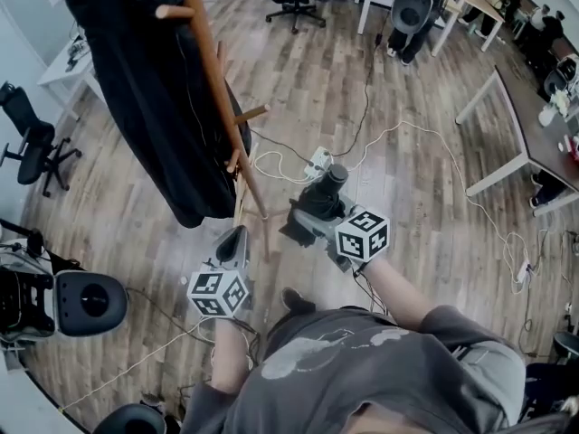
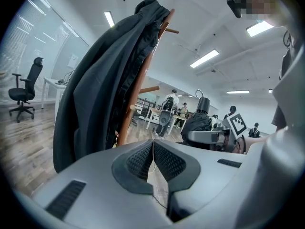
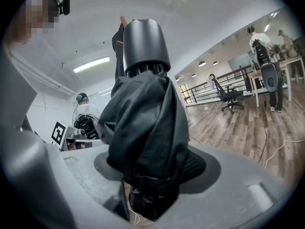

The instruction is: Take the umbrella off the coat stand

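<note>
1. Upper left of the head view, the coat stand (image 1: 220,89) slants across the frame under a black coat (image 1: 145,80); its top is cut off.
2. Right of the pole and apart from it lies the folded black umbrella (image 1: 327,188), its long axis running up-right along the jaws that hold it.
3. The right gripper (image 1: 309,220) clamps the umbrella's bundled fabric; the umbrella's lower end is hidden beneath the jaws.
4. The left gripper (image 1: 233,242), nearer the stand's foot, is clenched on nothing.

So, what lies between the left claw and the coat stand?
Nothing: the left gripper view shows only bare wooden floor between the shut left claw and the coat stand.
</note>
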Available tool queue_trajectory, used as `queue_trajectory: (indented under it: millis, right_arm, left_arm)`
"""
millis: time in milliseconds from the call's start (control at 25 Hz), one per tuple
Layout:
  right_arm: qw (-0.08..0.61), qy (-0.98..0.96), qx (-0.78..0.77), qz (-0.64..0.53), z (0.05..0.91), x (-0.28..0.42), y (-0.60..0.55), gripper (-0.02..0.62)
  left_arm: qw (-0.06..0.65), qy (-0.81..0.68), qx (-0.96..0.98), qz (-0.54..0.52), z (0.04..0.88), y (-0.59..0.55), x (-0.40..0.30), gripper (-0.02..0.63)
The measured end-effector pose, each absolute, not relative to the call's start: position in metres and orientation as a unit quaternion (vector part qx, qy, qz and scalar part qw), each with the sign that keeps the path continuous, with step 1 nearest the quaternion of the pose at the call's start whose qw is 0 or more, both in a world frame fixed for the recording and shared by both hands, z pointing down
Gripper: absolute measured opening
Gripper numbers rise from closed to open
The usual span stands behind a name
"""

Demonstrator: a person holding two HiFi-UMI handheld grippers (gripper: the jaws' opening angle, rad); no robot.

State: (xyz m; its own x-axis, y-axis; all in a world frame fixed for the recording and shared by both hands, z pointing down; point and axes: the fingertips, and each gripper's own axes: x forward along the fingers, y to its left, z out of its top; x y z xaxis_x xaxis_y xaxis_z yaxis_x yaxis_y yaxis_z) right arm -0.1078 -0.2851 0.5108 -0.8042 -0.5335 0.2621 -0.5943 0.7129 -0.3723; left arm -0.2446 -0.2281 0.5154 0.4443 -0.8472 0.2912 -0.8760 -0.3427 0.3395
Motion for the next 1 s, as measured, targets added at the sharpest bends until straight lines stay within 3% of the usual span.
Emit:
queue_trajectory:
  millis: [320,1000]
  right_arm:
    - [0.091,-0.926,0.283,0.231,0.515,-0.074,-0.239,0.275]
    - [0.073,-0.943,0.242,0.214,0.477,0.013,-0.114,0.275]
  left_arm:
    - [0.206,-0.538,0.816,0.049,0.49,-0.191,-0.197,0.006]
    - [0.169,-0.566,0.806,0.044,0.444,-0.063,-0.095,0.006]
